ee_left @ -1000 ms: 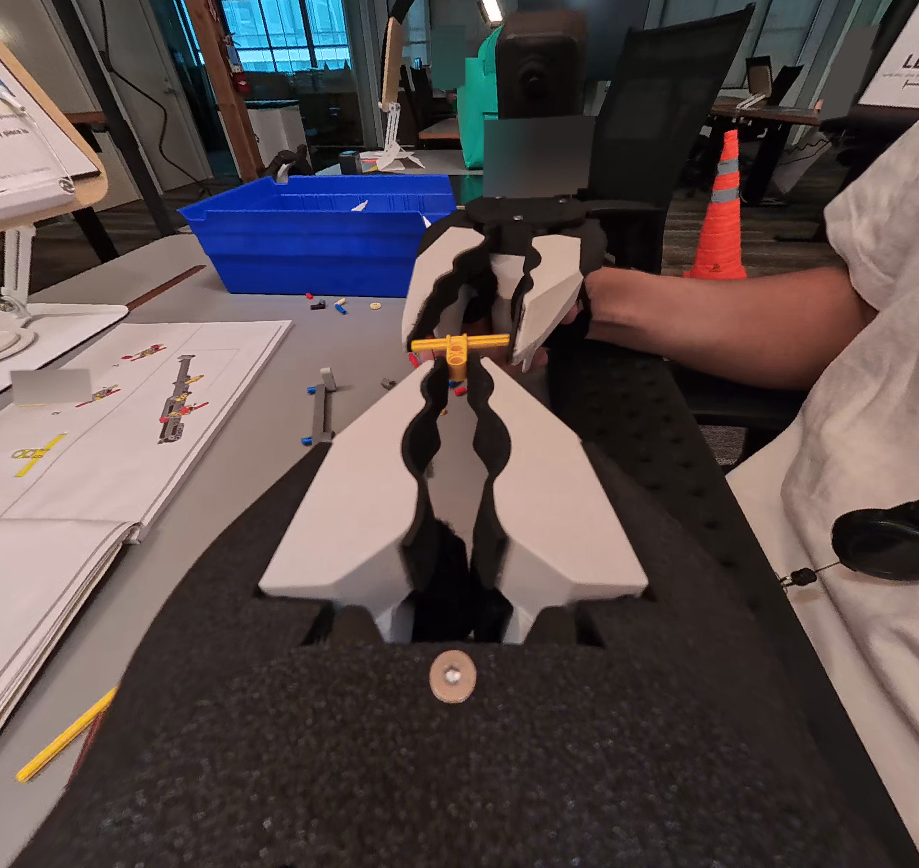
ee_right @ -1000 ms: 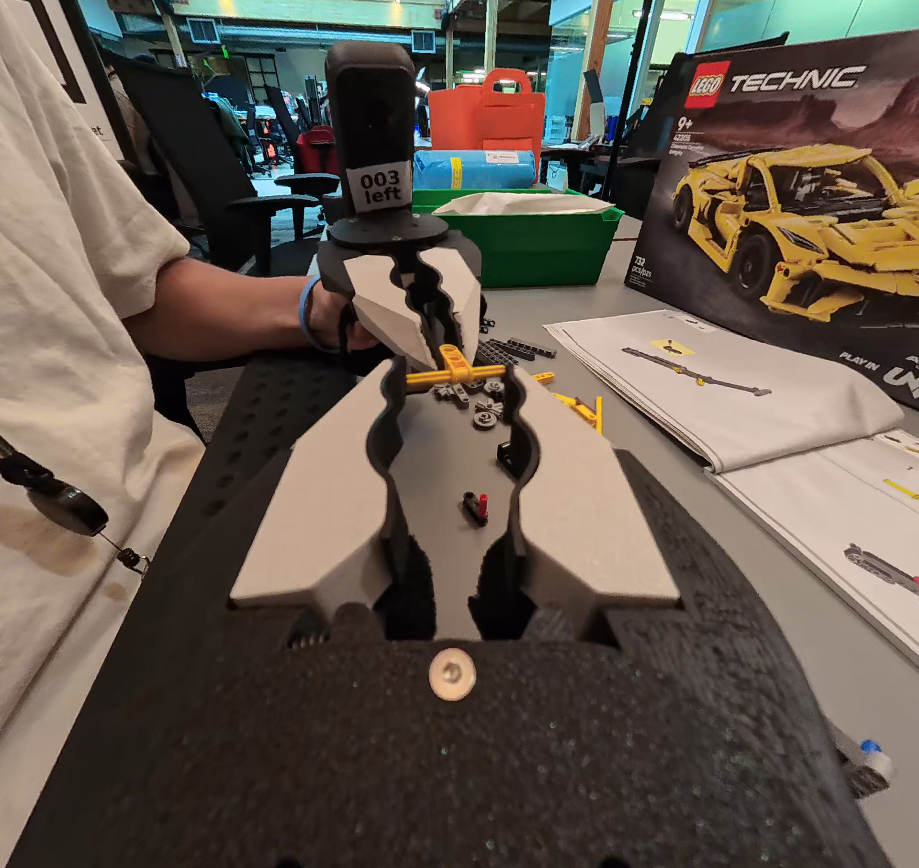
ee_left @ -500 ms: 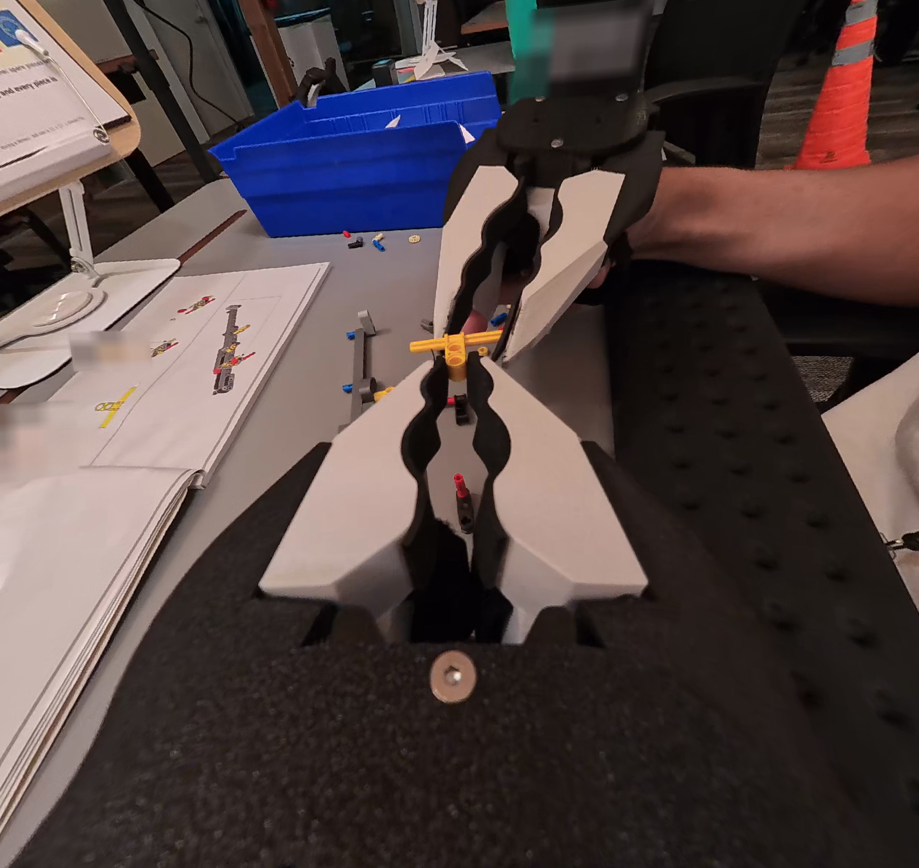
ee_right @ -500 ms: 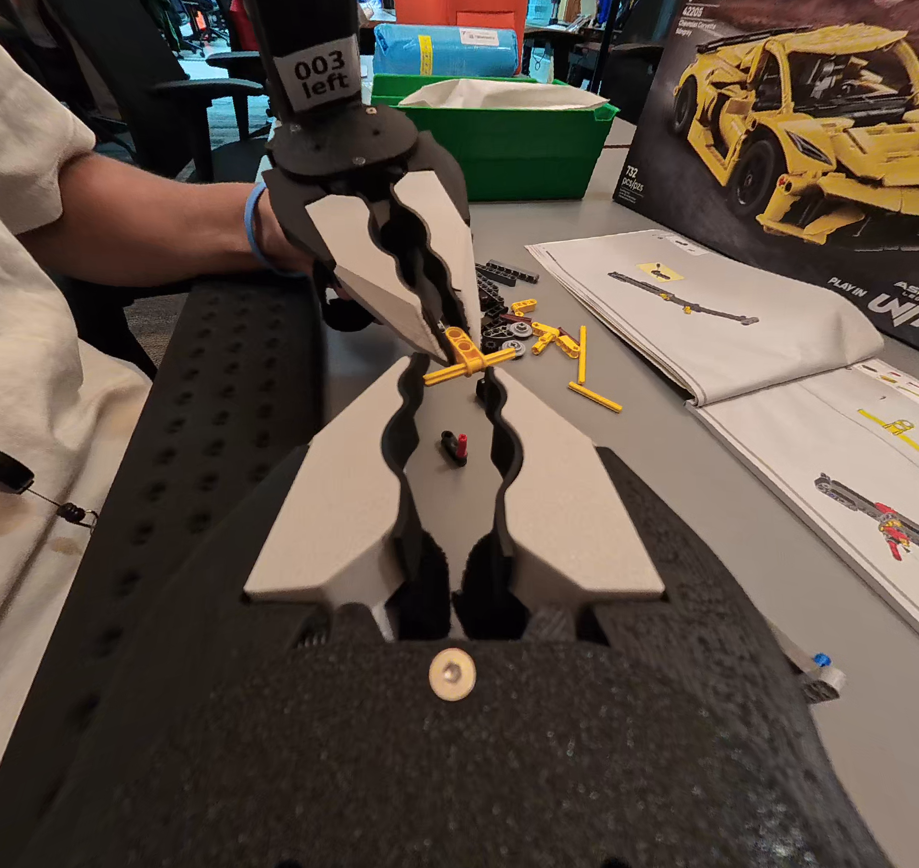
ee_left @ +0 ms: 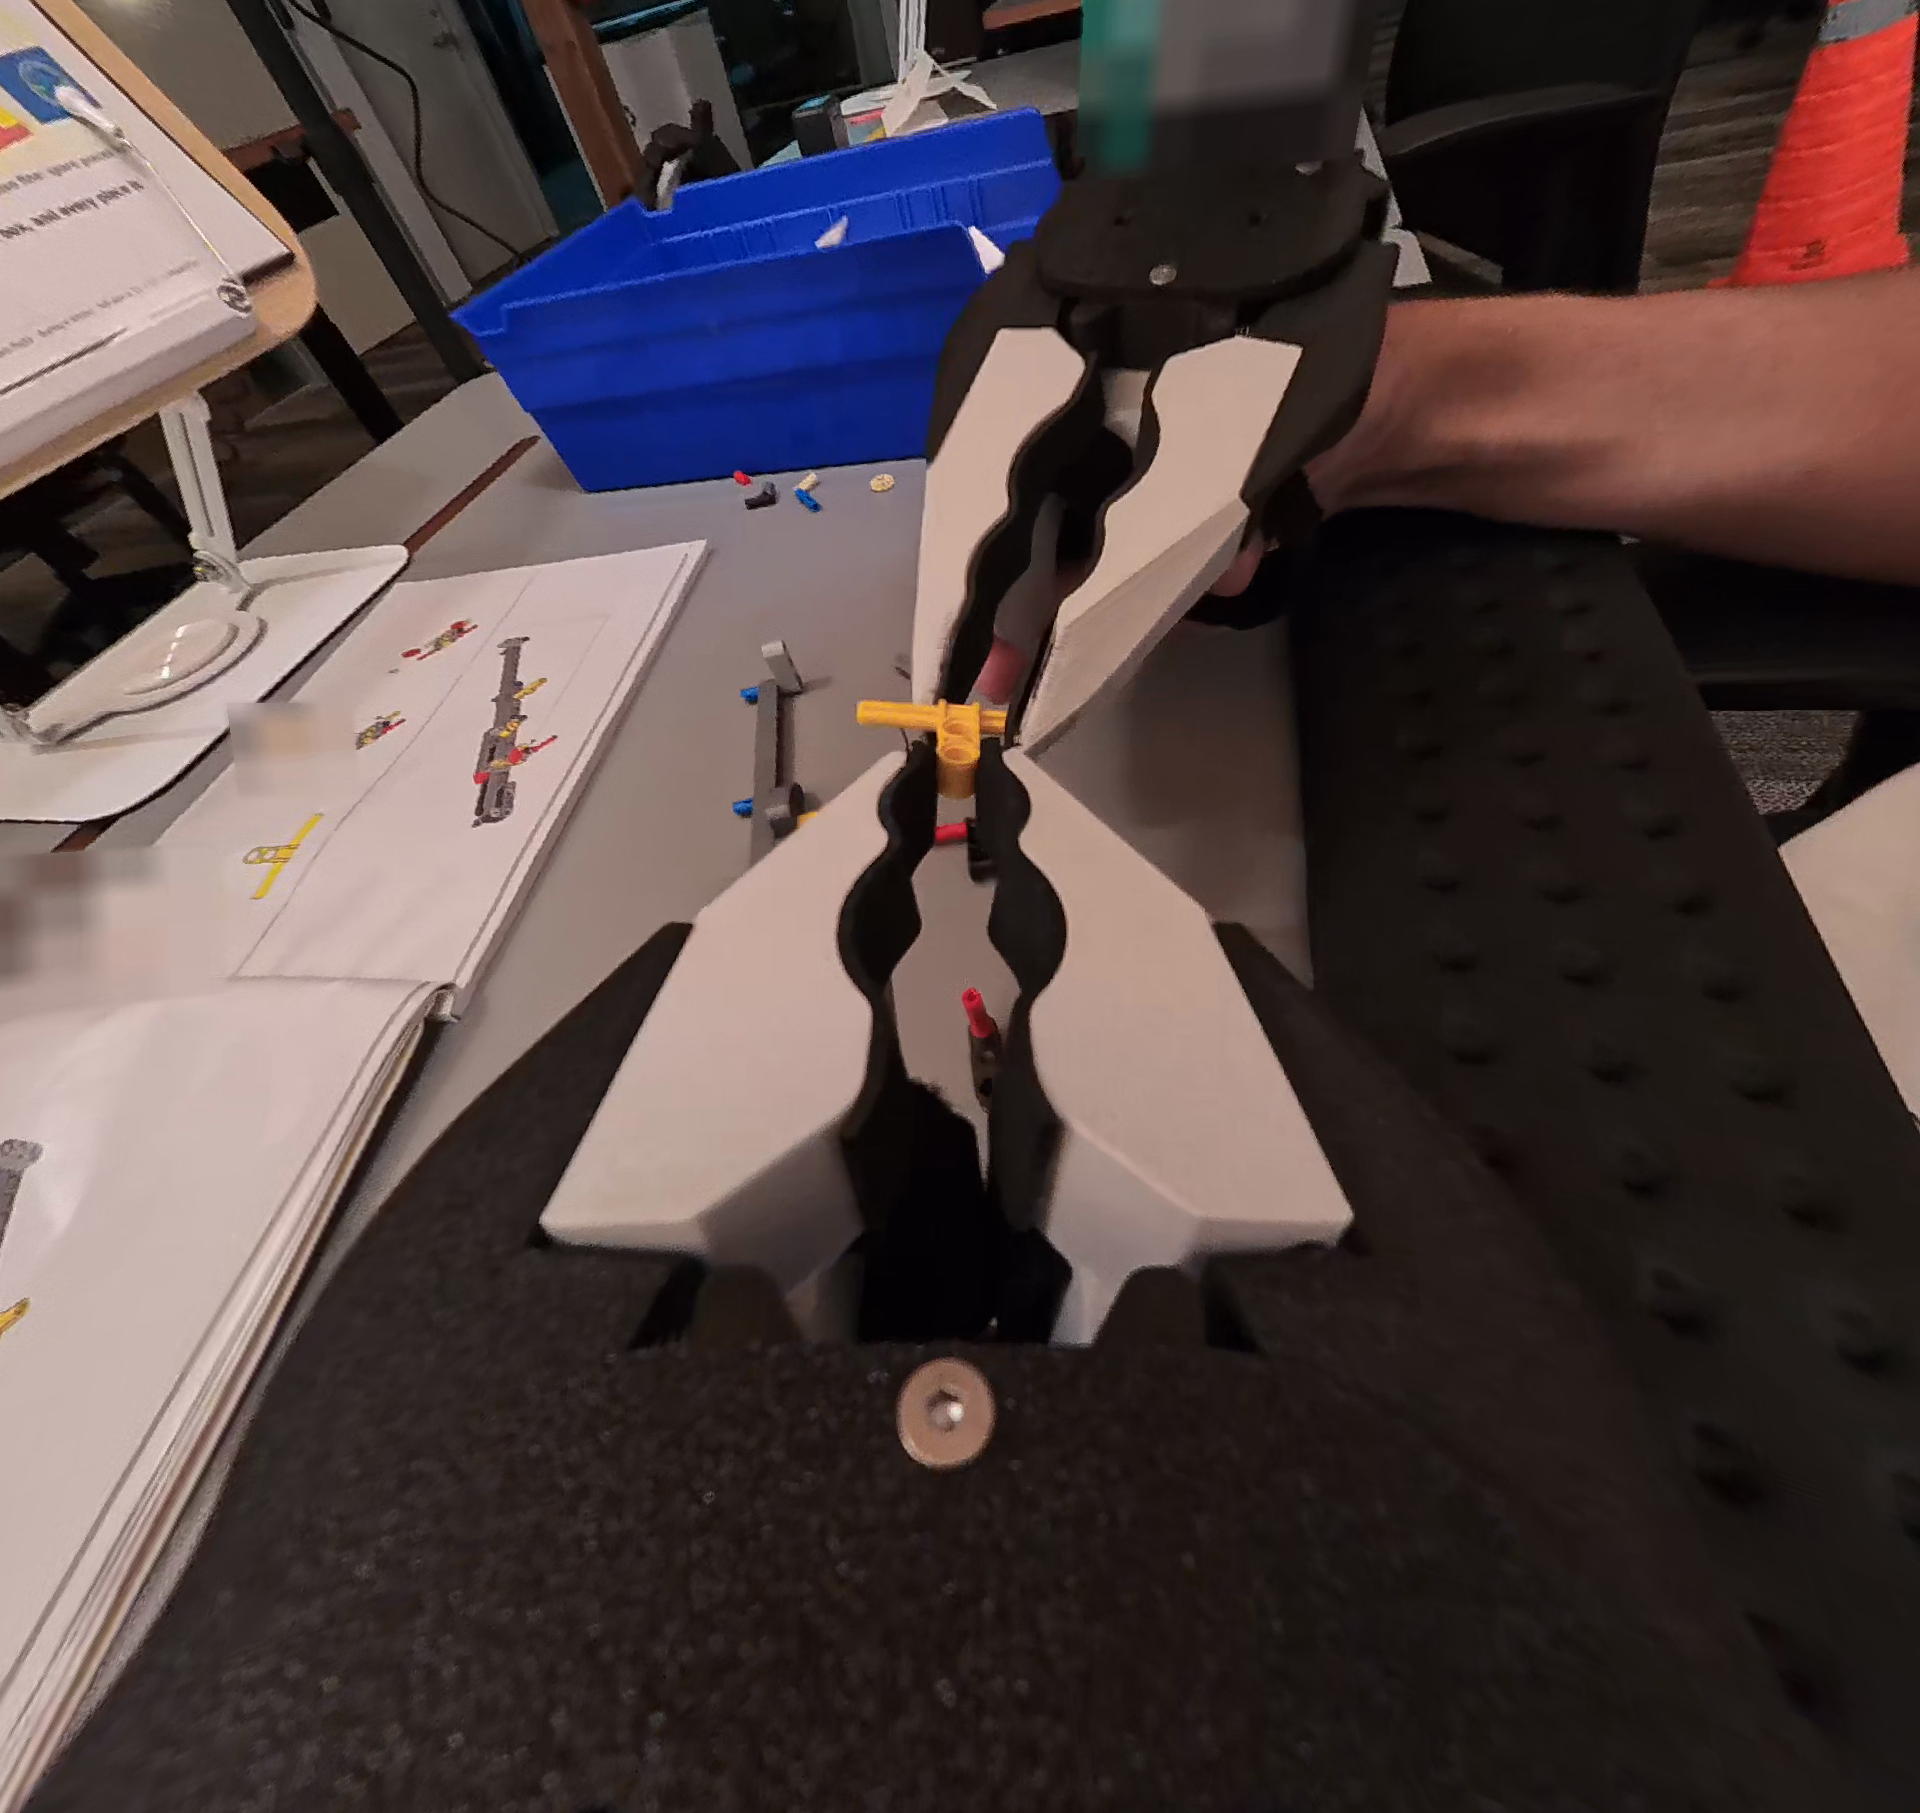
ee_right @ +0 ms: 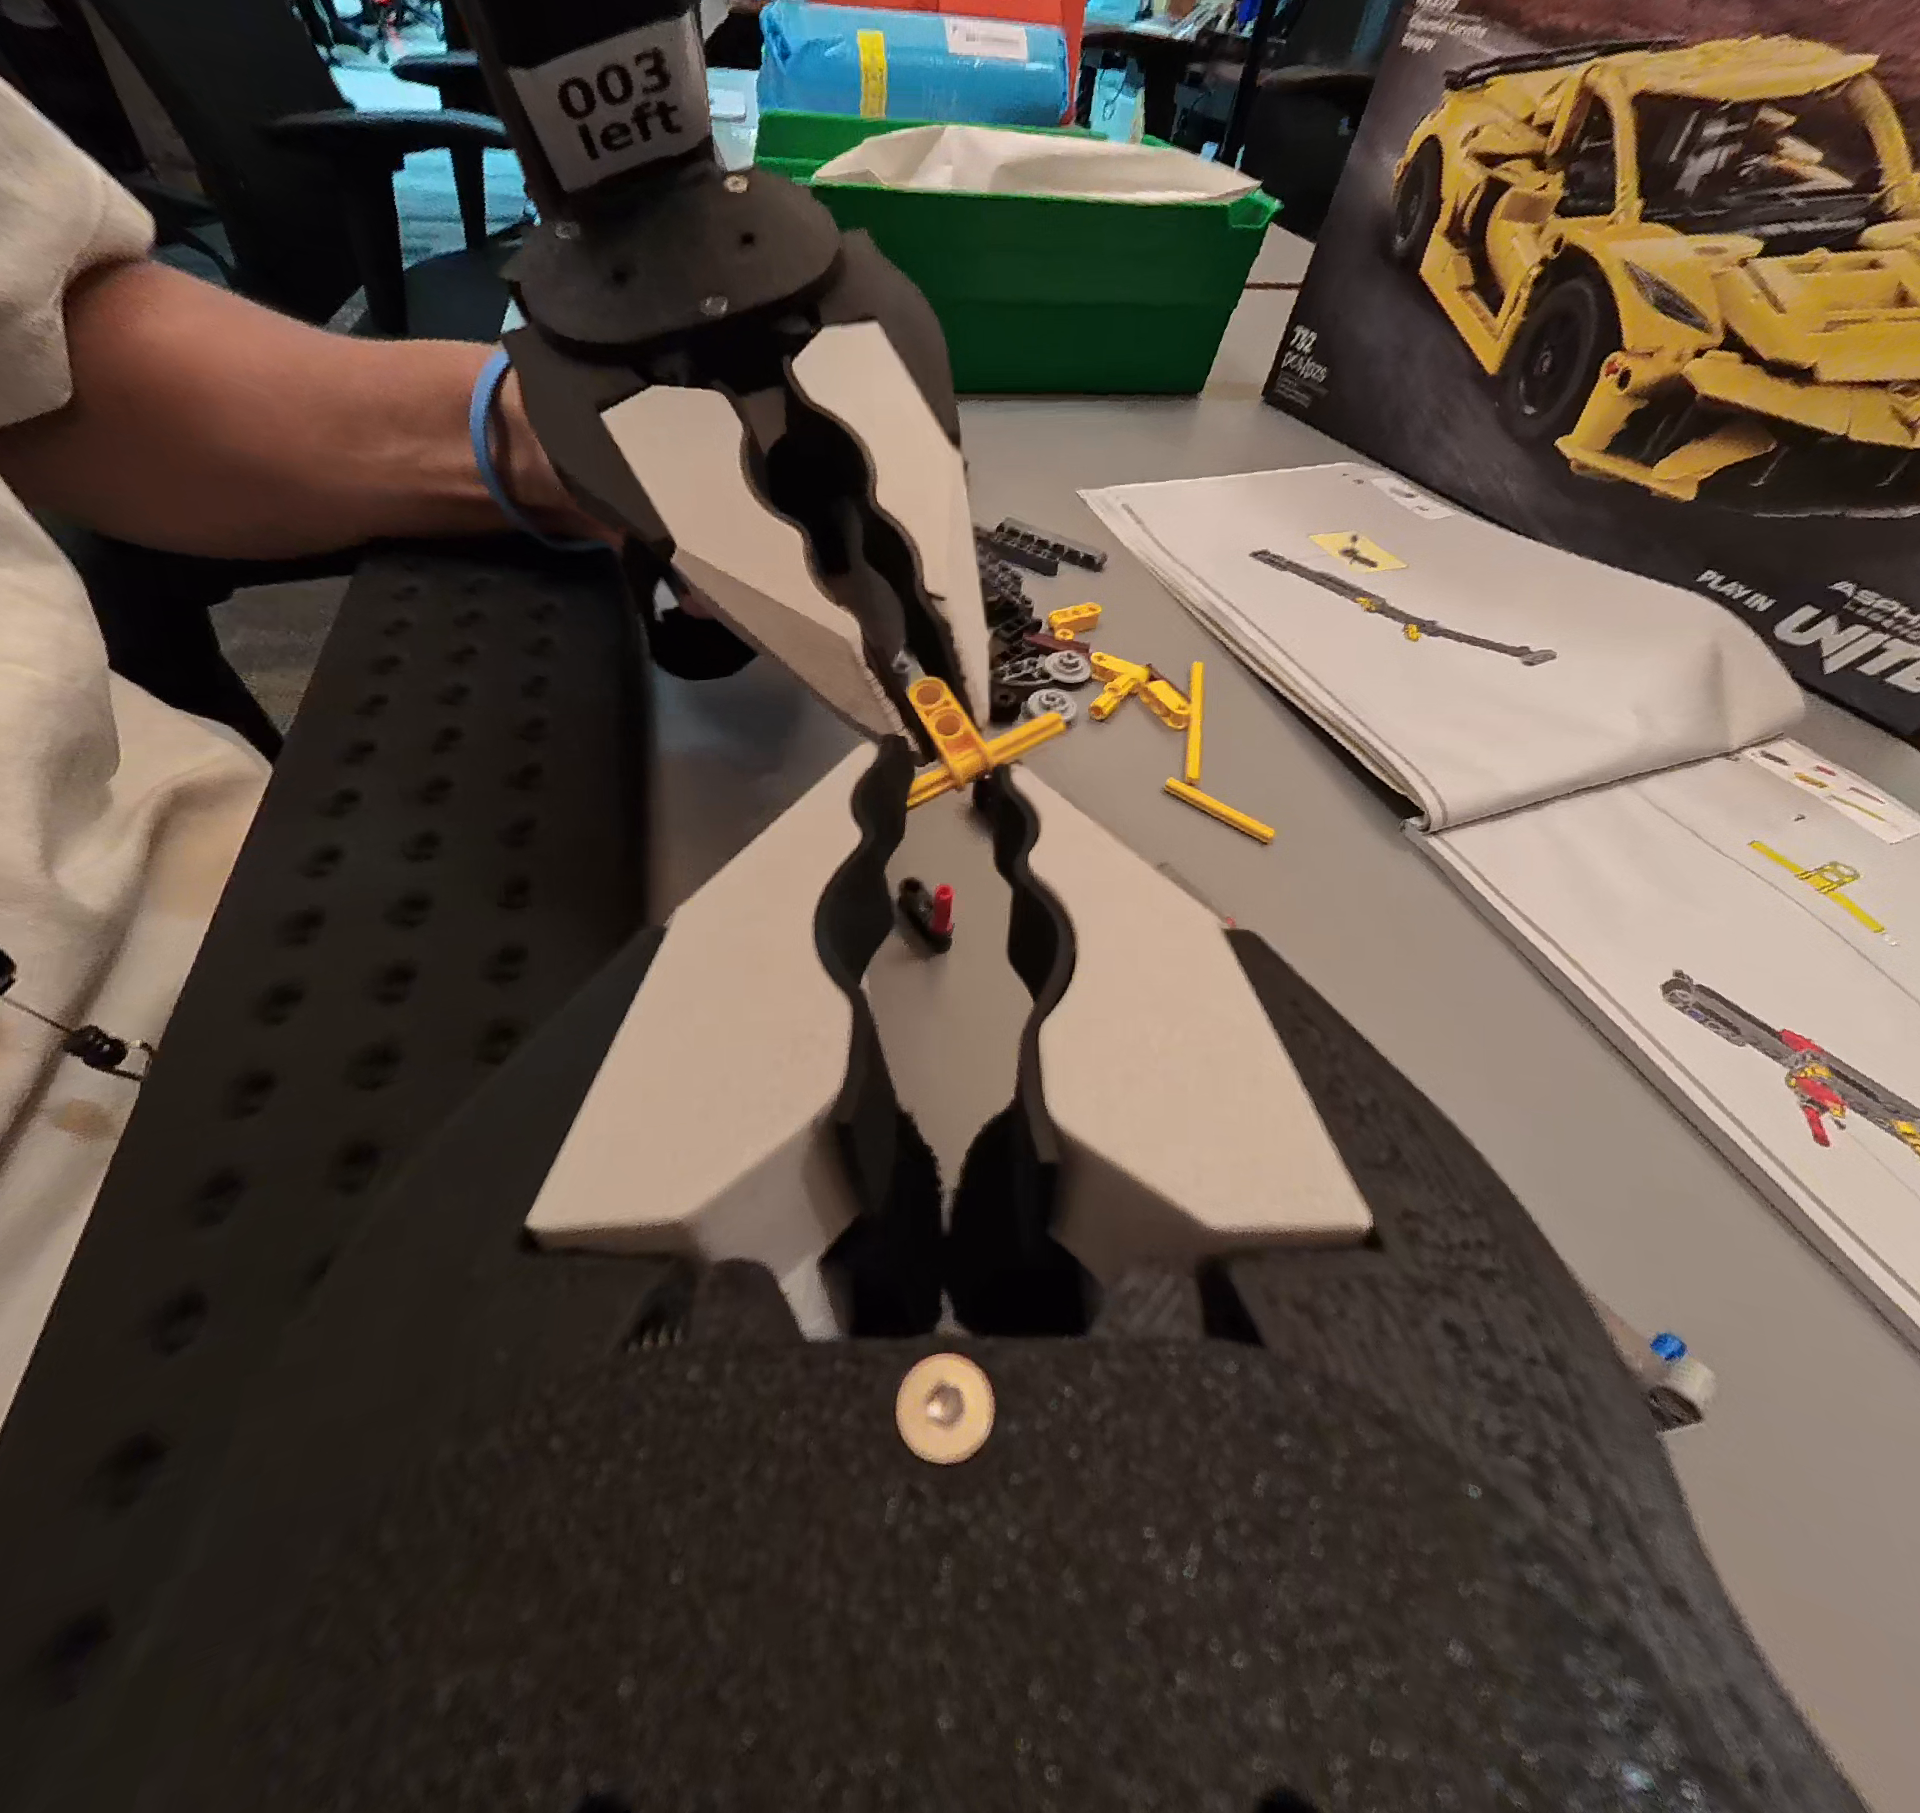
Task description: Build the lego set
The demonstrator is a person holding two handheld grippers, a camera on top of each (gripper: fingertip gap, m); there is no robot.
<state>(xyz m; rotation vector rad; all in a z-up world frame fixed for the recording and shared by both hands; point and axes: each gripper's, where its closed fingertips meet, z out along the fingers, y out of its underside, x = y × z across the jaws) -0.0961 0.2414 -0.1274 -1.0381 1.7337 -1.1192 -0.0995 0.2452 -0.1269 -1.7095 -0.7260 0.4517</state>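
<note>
Since a second earlier, you had lowered both grippers over the grey table (ee_left: 665, 724); your left gripper (ee_left: 954, 761) and right gripper (ee_right: 940, 764), nearly closed, each pinched one yellow cross piece (ee_left: 945, 724). Two red-tipped pins (ee_left: 975, 1020) lay at 6 o'clock.

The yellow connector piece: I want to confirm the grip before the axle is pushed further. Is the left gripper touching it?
Touching. In the left wrist view the left gripper has its fingertips closed against both sides of the yellow connector piece, with no gap visible.
</note>
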